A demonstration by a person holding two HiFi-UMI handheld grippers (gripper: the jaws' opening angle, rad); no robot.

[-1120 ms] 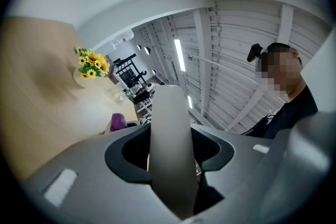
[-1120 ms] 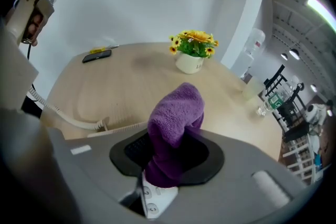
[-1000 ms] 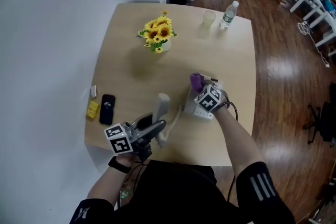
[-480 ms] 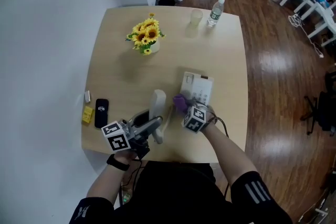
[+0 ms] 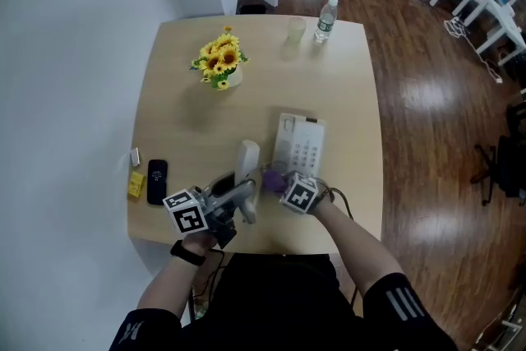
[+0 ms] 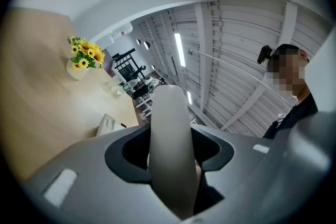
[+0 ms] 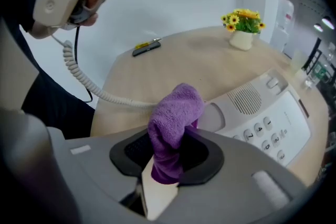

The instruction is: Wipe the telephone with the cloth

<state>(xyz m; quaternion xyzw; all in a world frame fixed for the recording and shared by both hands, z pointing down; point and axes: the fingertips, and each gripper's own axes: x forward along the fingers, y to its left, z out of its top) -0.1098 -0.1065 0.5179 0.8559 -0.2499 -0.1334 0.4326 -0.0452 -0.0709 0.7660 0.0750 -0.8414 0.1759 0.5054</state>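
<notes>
A: Claw status?
B: Both closed: left claw [image 5: 243, 200] grips the handset [image 5: 247, 160]; right claw [image 5: 274, 183] grips the purple cloth [image 7: 176, 113] beside the telephone base [image 5: 301, 145] (centre frame).
A: Obstructions?
B: Coiled cord [image 7: 105, 95] crosses the counter [image 5: 345, 94]; sunflowers [image 5: 215, 62] upper left.

one telephone [image 5: 300, 145], one cloth [image 7: 176, 113], one bottle [image 5: 326, 18]

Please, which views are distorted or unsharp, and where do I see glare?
Both gripper views: strong fisheye bending, dark corners. Left gripper view: the handset near the lens looks soft, and a ceiling lamp glares. Right gripper view: the cloth is sharp. Head view: pale reflections on the wooden floor.
</notes>
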